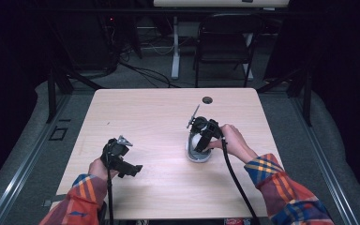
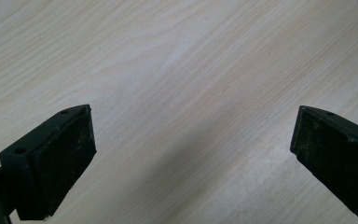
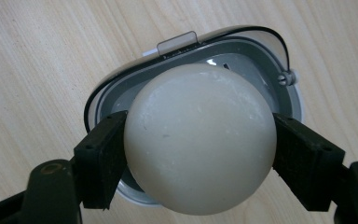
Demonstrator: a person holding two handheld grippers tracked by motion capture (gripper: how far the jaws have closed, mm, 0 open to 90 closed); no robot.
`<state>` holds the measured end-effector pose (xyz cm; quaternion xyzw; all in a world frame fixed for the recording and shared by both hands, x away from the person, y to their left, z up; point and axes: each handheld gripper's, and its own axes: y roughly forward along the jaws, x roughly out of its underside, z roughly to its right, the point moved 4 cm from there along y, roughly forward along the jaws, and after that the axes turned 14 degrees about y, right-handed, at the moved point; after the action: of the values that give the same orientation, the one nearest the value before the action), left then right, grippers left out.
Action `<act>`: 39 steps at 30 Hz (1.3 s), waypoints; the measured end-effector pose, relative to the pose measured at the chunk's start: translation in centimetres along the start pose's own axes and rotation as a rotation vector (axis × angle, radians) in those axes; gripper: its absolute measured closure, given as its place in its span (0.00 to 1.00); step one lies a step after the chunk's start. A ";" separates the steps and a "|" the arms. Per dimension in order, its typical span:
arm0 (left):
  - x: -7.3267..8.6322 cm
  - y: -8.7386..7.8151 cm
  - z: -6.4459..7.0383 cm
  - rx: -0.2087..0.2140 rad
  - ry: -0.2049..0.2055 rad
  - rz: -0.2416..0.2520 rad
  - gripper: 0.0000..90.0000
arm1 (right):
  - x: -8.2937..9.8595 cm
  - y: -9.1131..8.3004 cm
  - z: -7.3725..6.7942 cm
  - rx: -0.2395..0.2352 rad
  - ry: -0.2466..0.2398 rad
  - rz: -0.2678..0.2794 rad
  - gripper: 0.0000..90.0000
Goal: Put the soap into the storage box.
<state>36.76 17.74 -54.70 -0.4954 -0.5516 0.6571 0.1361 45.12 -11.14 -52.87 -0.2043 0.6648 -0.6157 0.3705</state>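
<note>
While the left gripper idles spread and empty near the tabletop's front-left corner, the right gripper pinches a smooth white ball over a grey oval case right of centre; the ball may squirt free and roll off.

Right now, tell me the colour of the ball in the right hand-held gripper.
Off-white, creamy. The ball shows best in the right gripper view.

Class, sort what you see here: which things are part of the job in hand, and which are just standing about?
In use: right gripper, shut on the white ball; grey oval holder beneath it.

Standing about: left gripper, open over bare table; folding chair behind.
</note>
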 end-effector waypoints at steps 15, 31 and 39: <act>0.0 0.0 0.0 0.001 -0.001 0.001 0.00 | 0.3 1.4 0.3 0.007 0.005 -0.020 0.26; 0.0 0.0 0.1 0.000 -0.002 -0.001 0.00 | 0.5 1.6 0.9 -0.028 0.033 -0.029 0.25; 0.0 0.1 0.1 0.004 -0.002 -0.002 0.00 | 0.6 1.0 1.0 -0.037 0.039 -0.011 0.19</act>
<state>36.68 17.66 -54.78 -0.4939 -0.5510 0.6585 0.1374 45.66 -12.10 -54.00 -0.2029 0.6818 -0.6093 0.3502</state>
